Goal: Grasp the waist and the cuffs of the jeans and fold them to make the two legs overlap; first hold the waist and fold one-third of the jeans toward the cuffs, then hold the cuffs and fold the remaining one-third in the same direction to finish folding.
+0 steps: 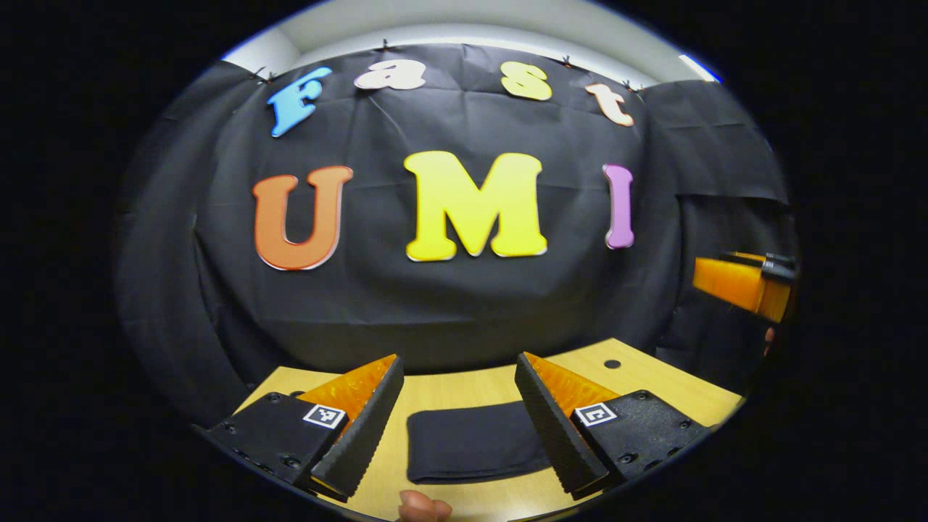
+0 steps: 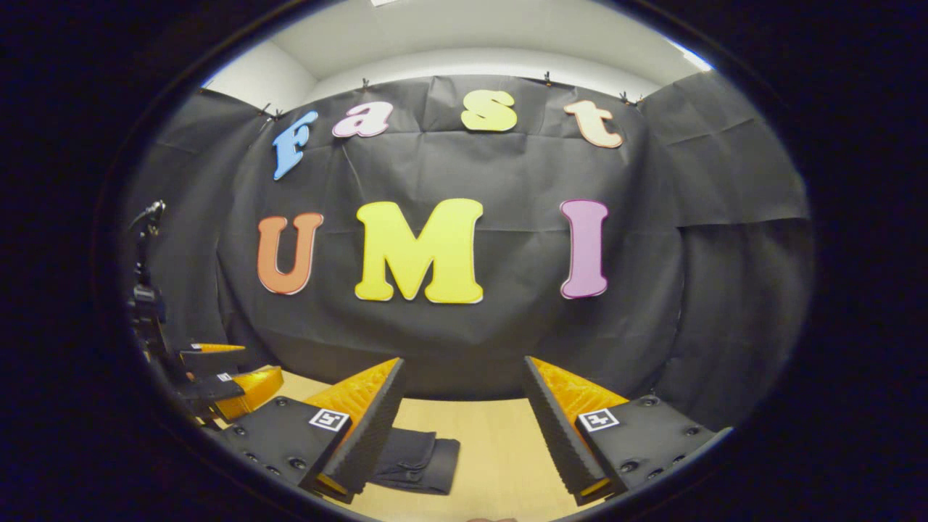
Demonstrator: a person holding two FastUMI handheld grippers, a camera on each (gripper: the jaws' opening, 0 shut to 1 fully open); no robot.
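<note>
While both of my grippers hang above the table, neither has hold of anything. From the left gripper view, my left gripper (image 1: 460, 395) has its two fingers spread wide, with nothing between them but air, the table and the cloth below. Seen through that gap, the jeans (image 1: 475, 442) lie flat on the wooden table (image 1: 464, 388) as a compact, dark, folded rectangle, its long edges running across the view and its folded edge rounded on the left side. A fingertip (image 1: 424, 507) of the hand holding this gripper peeks in at the bottom edge. Far off at the right rim I can see part of the other gripper (image 1: 743, 284), raised well above the table. A small dark hole (image 1: 612, 363) marks the tabletop near the far right corner.

From the right gripper view, my right gripper (image 2: 464, 395) is likewise opened wide and empty. Here the folded jeans (image 2: 417, 460) lie low and to the left, partly hidden behind the left finger (image 2: 366, 428), with their stacked layers showing at the near end. Bare tabletop (image 2: 500, 449) fills the rest of the gap. At the left rim the other gripper (image 2: 221, 380) shows, with its fingers apart, above the table's left edge and well clear of the jeans.
</note>
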